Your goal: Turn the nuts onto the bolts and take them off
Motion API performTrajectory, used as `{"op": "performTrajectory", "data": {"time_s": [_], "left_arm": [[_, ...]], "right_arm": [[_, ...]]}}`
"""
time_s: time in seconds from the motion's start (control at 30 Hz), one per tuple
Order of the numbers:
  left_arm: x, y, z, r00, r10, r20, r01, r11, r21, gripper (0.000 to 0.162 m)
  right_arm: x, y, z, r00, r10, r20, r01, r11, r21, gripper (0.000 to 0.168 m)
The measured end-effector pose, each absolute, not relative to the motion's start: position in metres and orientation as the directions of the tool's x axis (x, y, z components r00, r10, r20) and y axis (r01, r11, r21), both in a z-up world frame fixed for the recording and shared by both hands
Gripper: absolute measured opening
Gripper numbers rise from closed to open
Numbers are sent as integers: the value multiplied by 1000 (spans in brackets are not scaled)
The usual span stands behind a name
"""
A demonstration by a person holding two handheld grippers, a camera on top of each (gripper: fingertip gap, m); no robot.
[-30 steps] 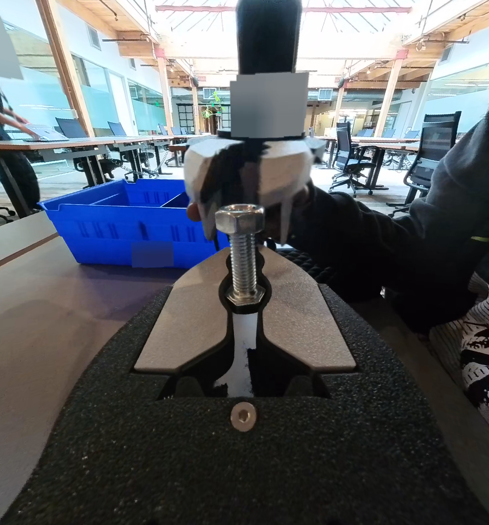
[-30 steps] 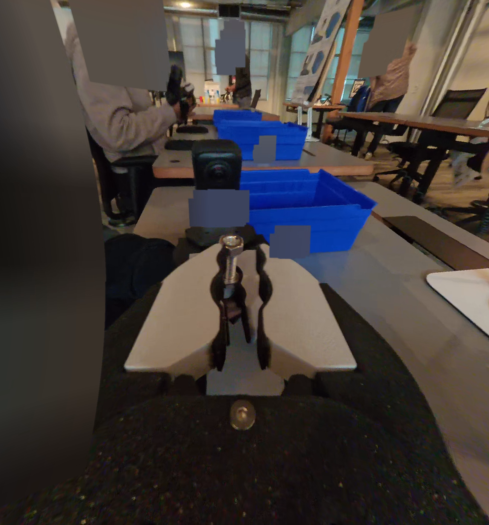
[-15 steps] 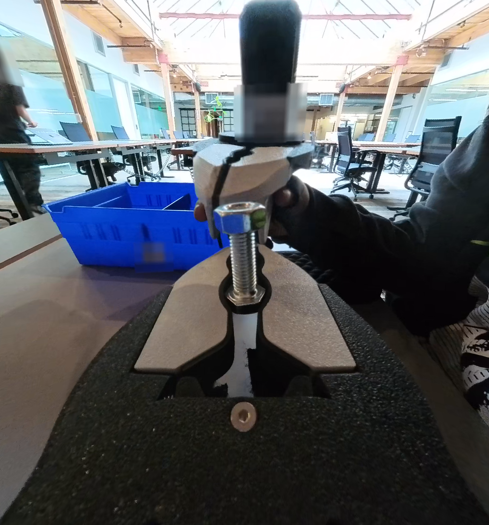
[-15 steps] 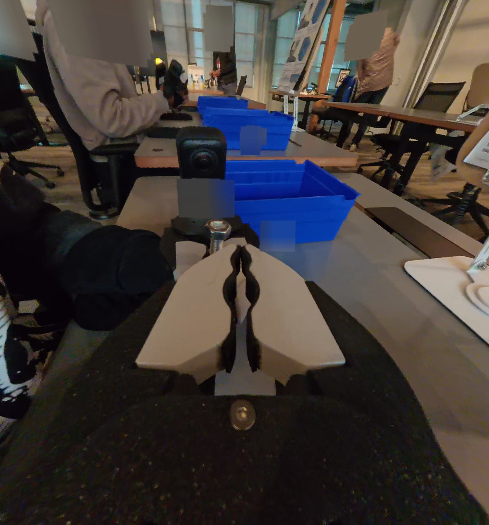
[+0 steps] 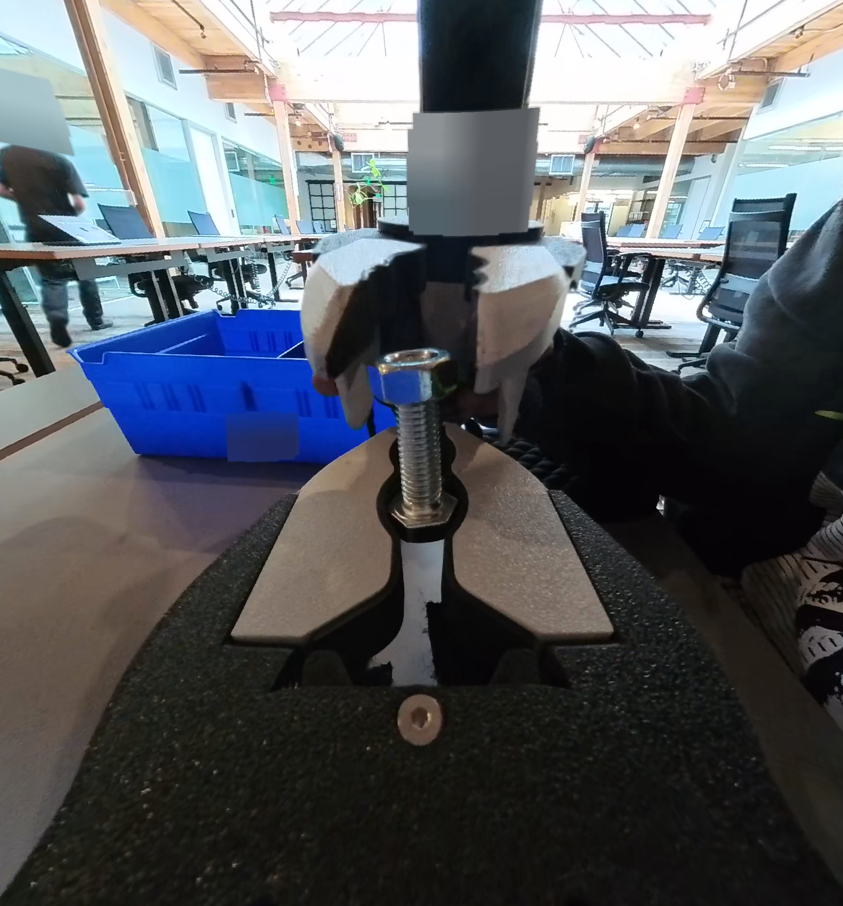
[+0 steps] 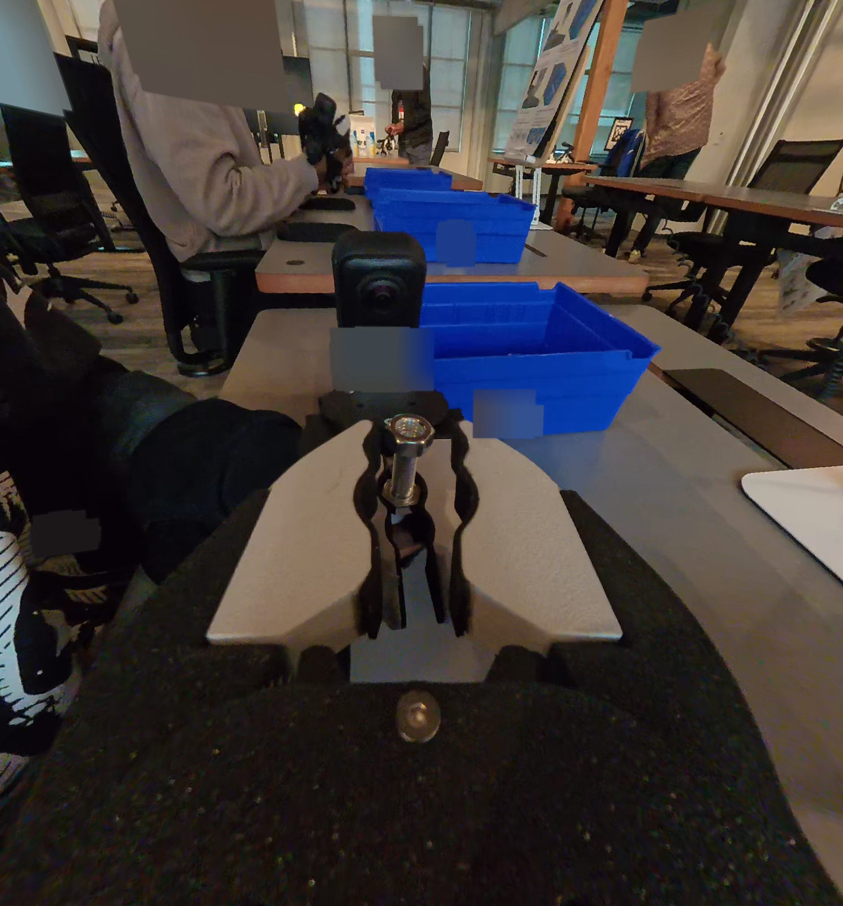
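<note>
While the left gripper [image 5: 421,490] pinches the bolt [image 5: 418,451] upright, work is midway.
The nut [image 5: 417,380] sits at the thread's tip; the right gripper [image 6: 412,470], spread, brackets it without touching.

Grey-fingered left gripper [image 5: 421,470] on speckled black body; dark sleeve [image 5: 703,421].
</note>
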State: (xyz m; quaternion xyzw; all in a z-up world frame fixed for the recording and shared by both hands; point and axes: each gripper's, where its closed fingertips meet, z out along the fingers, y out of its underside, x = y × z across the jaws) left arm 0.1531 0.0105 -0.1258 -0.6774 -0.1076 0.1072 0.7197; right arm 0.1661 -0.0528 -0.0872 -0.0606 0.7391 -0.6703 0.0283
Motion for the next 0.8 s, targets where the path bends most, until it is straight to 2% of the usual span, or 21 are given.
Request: {"op": "performTrajectory", "data": {"time_s": [0.13, 0.23, 0.37, 0.5, 0.7, 0.8], "left_arm": [[152, 9, -125, 952, 304, 12, -8, 64, -998, 13], [153, 8, -124, 952, 306, 12, -10, 71, -997, 12], [153, 9, -124, 953, 303, 11, -10, 68, -998, 12], [153, 10, -126, 953, 304, 5, -13, 55, -998, 13], [154, 12, -129, 954, 300, -4, -15, 37, -999, 13], [155, 14, -130, 956, 294, -4, -14, 30, -999, 13]], "right_arm": [[163, -48, -87, -992, -121, 36, -48, 95, -994, 25], [153, -37, -88, -994, -86, 65, -73, 94, -993, 1], [150, -30, -80, -996, -81, 45, -49, 49, -998, 1], [162, -45, -90, -990, -142, -13, -7, 138, -990, 40], [172, -49, -96, -958, -249, -145, 75, 271, -960, 44], [174, -44, -96, -935, -329, -132, -15, 407, -913, 44]]}}
